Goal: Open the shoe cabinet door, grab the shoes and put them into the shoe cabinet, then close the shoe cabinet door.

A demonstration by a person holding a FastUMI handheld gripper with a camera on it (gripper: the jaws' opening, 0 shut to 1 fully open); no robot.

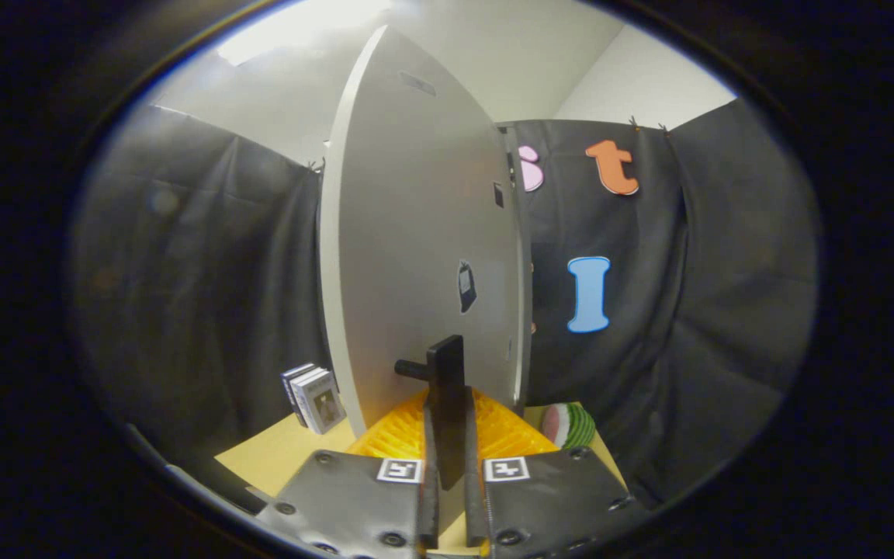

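Note:
The shoe cabinet door (416, 256), a tall pale grey panel, stands swung out edge-on straight ahead of me. Its black bar handle (447, 373) juts from the door's lower part and runs down between my fingers. My gripper (452, 481) is shut on that handle, both fingers pressing its sides. A small black sticker (466, 286) sits on the door face above the handle. The cabinet's body shows as a thin grey edge (523, 310) right behind the door.
A yellow ribbed rack (505, 435) lies on the tan tabletop (284, 454) under the door. A small white box (317, 397) stands left of the door. A watermelon-patterned object (569, 425) sits to the right. Black cloth walls close in all round.

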